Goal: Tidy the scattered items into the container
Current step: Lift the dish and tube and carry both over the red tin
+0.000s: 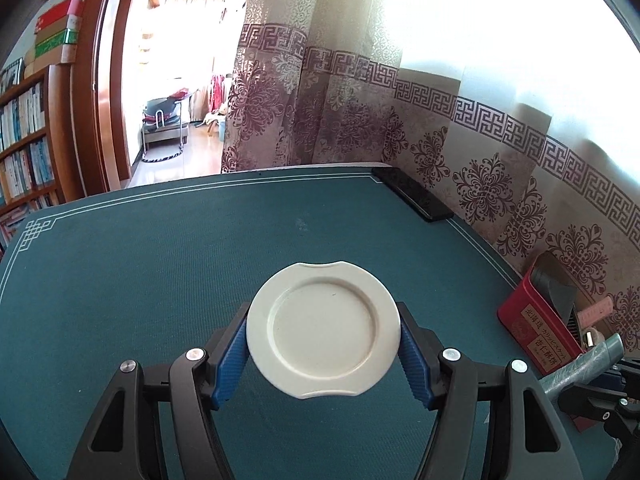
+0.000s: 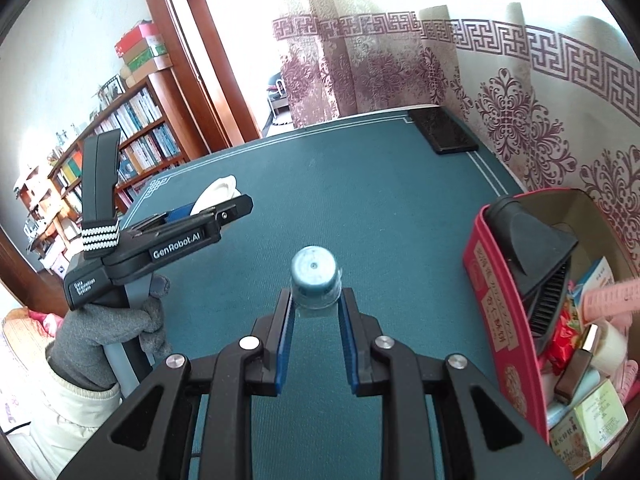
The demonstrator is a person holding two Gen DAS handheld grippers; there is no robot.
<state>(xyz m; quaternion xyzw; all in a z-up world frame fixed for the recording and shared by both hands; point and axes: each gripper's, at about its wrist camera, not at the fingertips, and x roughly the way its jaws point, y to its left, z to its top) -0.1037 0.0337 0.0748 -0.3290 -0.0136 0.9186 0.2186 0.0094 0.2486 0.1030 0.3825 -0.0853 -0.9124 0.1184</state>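
My left gripper (image 1: 323,330) is shut on a small white plate (image 1: 323,330), its blue pads pressing both rims, held level above the green table mat (image 1: 160,280). In the right wrist view that left gripper (image 2: 224,204) shows from the side with the white plate (image 2: 218,192) in its jaws, held by a grey-gloved hand (image 2: 112,344). My right gripper (image 2: 316,300) is shut on a small bottle with a blue cap (image 2: 314,280), lifted over the mat. The red container (image 2: 500,320) stands at the right, holding a black brush, boxes and pink items.
A black phone (image 2: 442,130) lies at the mat's far right corner by the patterned curtain (image 2: 520,120). A bookshelf (image 2: 120,140) and a doorway stand beyond the table's left side. The red container (image 1: 532,328) appears at the right of the left wrist view.
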